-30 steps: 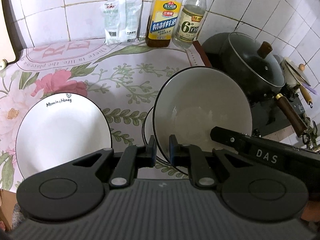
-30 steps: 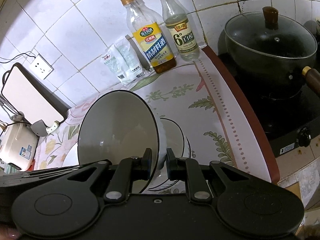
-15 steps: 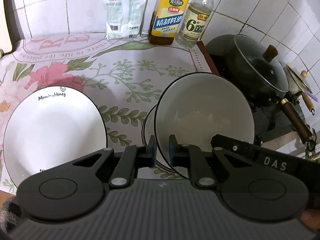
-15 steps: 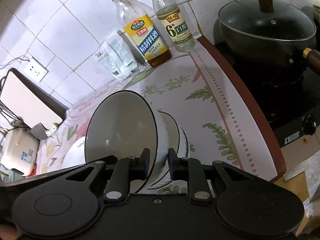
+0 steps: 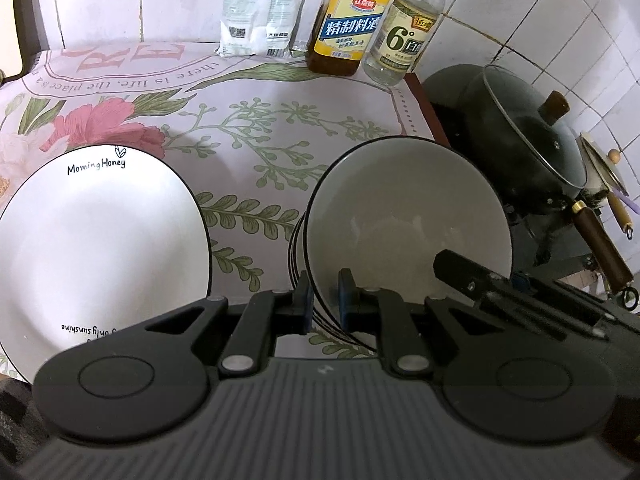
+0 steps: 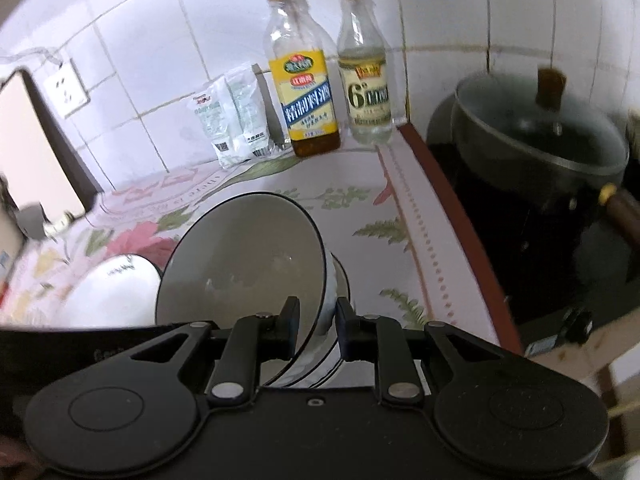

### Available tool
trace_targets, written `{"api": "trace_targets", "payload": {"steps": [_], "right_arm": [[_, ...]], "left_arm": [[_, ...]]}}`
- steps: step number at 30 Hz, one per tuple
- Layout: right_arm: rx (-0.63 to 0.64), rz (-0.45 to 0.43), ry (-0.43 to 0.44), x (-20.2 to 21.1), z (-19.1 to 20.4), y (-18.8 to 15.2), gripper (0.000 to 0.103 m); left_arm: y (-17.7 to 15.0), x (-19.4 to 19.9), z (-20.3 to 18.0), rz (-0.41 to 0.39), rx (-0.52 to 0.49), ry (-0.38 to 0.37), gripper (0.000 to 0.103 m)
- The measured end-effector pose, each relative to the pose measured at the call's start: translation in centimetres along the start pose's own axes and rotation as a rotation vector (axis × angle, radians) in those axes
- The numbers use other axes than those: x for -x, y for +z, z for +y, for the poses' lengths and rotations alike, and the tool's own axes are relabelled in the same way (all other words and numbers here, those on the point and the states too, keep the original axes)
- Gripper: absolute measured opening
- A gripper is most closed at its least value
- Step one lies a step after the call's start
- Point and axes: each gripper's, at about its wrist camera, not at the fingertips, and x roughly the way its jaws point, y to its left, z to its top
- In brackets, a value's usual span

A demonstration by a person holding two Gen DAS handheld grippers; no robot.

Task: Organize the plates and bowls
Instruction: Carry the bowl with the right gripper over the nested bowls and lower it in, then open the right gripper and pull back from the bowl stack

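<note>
Floral cloth [image 5: 256, 120] covers the tiled-corner counter, where the left gripper [image 5: 323, 295] and right gripper [image 6: 318, 316] both pinch the tilted bowl's [image 5: 404, 216] rim.

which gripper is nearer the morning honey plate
Left. The left gripper, clamped on the bowl rim, has the plate just to its left. The right gripper holds the bowl's far side, away from the plate.

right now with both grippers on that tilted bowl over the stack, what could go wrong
1. The bowl is held only at its rim by the left gripper and right gripper; the right one has just been opening, so the bowl could slip.
2. It hangs tilted over the stacked bowls; a drop could chip them.
3. The plate lies close beside.
</note>
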Motion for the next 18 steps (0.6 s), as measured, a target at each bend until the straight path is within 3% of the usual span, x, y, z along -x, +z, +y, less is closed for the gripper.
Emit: {"api": "trace_targets", "payload": {"steps": [7, 10, 13, 18], "right_arm": [[0.049, -0.027, -0.04, -0.12, 0.35, -0.05, 0.023], [0.088, -0.041, -0.069, -0.22, 0.57, -0.15, 0.023], [0.132, -0.057, -0.085, -0.14, 0.63, -0.41, 0.023], [0.102, -0.059, -0.049, 0.04, 0.27, -0.7, 0.023]], "left_arm": [[0.25, -0.11, 0.11, 0.003, 0.011, -0.002, 0.013], [0.29, 0.01, 0.12, -0.014, 0.017, 0.02, 0.021], [0.49, 0.38, 0.18, -0.028, 0.033, 0.022, 0.022], [0.23, 0.54, -0.09, -0.033, 0.026, 0.042, 0.022]]}}
